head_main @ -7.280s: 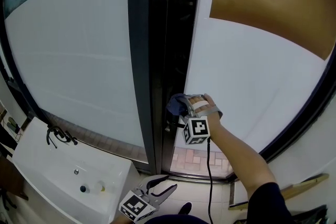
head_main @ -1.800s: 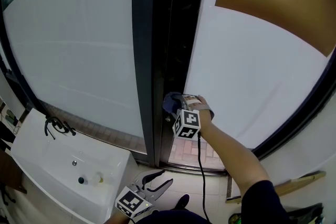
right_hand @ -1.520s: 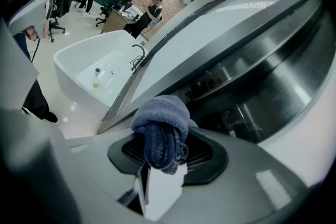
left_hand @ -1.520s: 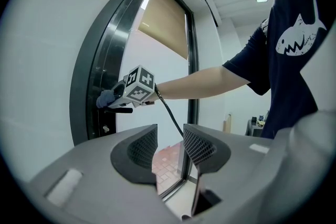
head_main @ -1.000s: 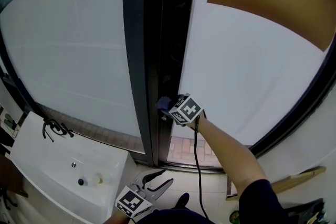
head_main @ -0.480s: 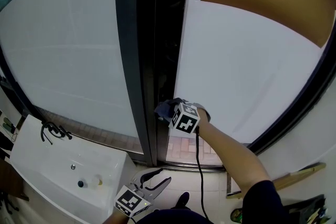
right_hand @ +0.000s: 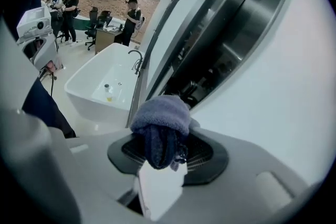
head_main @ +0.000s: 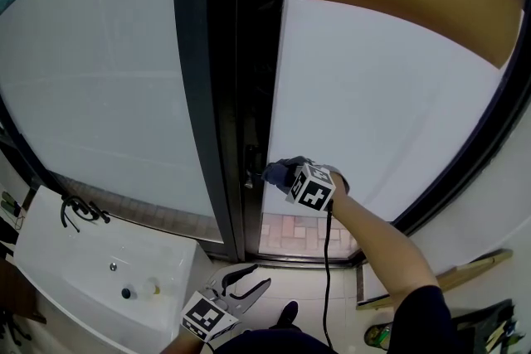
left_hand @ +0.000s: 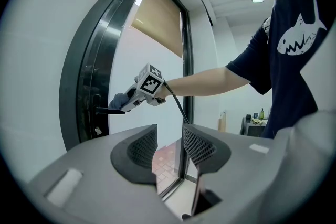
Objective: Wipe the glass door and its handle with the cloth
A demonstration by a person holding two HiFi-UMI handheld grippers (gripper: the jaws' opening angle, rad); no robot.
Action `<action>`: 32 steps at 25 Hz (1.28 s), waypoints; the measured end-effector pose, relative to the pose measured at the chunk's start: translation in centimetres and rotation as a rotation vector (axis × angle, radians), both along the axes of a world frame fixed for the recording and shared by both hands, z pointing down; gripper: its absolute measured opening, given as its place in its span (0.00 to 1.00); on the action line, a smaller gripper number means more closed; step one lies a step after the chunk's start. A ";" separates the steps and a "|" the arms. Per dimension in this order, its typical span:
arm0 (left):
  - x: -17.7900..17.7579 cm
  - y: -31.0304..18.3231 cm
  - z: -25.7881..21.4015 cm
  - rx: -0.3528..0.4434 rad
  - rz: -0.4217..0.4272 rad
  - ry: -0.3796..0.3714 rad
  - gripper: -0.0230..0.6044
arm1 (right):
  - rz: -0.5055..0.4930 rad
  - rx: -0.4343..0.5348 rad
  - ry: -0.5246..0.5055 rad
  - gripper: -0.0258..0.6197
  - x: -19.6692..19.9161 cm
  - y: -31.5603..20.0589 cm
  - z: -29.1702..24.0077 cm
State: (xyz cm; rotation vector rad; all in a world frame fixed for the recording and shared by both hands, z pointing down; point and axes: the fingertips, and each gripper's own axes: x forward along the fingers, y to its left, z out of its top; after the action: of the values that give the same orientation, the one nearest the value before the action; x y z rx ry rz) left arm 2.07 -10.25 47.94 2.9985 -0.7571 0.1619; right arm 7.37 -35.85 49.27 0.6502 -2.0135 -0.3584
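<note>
My right gripper (head_main: 282, 172) is shut on a blue-grey cloth (head_main: 280, 169), which bulges out past its jaws (right_hand: 160, 117). The cloth rests at the free end of the black lever handle (left_hand: 103, 110) on the dark door frame (head_main: 222, 95). In the head view the handle (head_main: 250, 170) shows just left of the cloth, by the edge of the frosted glass door (head_main: 382, 112). My left gripper (head_main: 246, 287) hangs low near the floor, open and empty, its jaws (left_hand: 170, 145) pointing toward the door.
A white bathtub (head_main: 91, 273) with a dark faucet stands at the lower left, also seen as the bathtub (right_hand: 100, 86) in the right gripper view. Brick paving (head_main: 294, 232) shows behind the glass. A second frosted pane (head_main: 99, 79) fills the left. People stand far back in the room.
The right gripper and cloth have slid right along the handle, from over the lever toward its free end, uncovering the part near the frame. The left gripper has stayed low and open.
</note>
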 end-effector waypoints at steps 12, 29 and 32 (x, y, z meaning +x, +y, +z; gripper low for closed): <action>-1.3 0.6 -0.1 0.006 -0.030 0.000 0.28 | -0.118 0.200 0.091 0.30 -4.8 1.5 -2.5; -1.7 1.2 -0.1 0.004 -0.049 0.006 0.28 | -0.154 0.356 0.383 0.30 -4.1 0.8 1.8; -1.2 1.2 -0.2 0.003 -0.035 0.007 0.28 | -0.136 0.354 0.389 0.30 -1.9 1.0 1.8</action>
State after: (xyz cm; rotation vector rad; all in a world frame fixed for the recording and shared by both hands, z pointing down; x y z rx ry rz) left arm 0.89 -9.05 47.75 2.9853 -0.8090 0.1490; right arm 5.43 -34.82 51.12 0.6040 -1.6361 -0.8682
